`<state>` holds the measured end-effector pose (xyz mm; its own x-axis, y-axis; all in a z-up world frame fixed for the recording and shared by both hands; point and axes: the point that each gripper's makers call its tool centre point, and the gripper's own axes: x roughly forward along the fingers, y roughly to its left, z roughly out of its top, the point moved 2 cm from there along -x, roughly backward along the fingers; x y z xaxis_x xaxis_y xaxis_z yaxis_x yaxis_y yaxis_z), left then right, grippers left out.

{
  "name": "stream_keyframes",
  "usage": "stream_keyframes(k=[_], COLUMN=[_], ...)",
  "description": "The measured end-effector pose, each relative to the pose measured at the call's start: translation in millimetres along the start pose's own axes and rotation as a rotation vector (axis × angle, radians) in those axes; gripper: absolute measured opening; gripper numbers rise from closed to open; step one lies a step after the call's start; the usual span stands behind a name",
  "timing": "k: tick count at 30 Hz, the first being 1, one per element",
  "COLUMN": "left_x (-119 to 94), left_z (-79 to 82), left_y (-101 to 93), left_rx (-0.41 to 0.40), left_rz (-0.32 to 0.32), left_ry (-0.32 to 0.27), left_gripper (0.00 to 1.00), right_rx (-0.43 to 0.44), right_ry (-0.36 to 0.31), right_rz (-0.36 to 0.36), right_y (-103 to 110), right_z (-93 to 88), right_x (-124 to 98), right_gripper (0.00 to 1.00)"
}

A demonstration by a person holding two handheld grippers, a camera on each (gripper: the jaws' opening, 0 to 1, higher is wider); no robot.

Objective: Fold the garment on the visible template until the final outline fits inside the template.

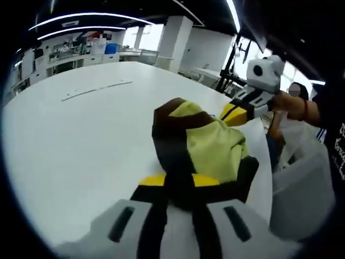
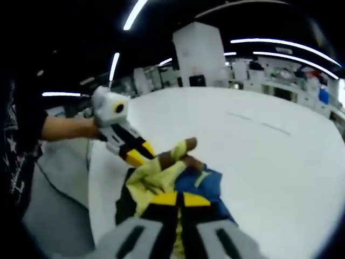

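yellow-green, brown and blue cloth makes up the garment [image 1: 207, 148], bunched in a heap near one edge of the white table [image 1: 81, 135] and gripped from both sides. in the left gripper view, the left gripper [image 1: 180, 186] is pinched on the garment's dark fold, and the right gripper [image 1: 232, 114] bites the far side. in the right gripper view, the right gripper [image 2: 179, 200] is clamped on yellow cloth, with a blue patch beside it. thin line marks [image 1: 97, 90] lie farther across the table.
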<state>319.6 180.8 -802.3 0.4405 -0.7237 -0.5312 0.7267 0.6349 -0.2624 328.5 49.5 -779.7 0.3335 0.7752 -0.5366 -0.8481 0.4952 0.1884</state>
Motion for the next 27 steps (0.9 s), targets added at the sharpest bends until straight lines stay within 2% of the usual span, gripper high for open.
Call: stream_keyframes(k=[2,3,7,13,20,27], left_x=[-1,-2,-6,-18,-38,-58], left_z=[-0.1,2.1,2.4,9.5,26.8,57.4], left_y=[3.2,6.4,5.7,2.7,2.6,9.0], left_rx=[-0.022,-0.047,-0.077,-0.008,0.044,0.078], left_rz=[0.028,0.053,0.053,0.093,0.173,0.212], left_ry=[0.001,-0.017,-0.032,-0.034,-0.053,-0.119], left_gripper=[0.05,0.01,0.0,0.0,0.0,0.0], right_rx=[0.001,0.0,0.0,-0.014,-0.031,-0.044], right_ry=[0.0,-0.002,-0.01,-0.035,-0.092,-0.13], right_rz=[0.0,-0.002,-0.01,-0.024,-0.113,-0.172], right_y=[1,1,4,7,-8,-26], right_z=[0.2,0.6,3.1,10.1,28.9,47.2], right_x=[0,0,-2,-9,-26,-43], right_gripper=[0.0,0.0,0.0,0.0,0.0,0.0])
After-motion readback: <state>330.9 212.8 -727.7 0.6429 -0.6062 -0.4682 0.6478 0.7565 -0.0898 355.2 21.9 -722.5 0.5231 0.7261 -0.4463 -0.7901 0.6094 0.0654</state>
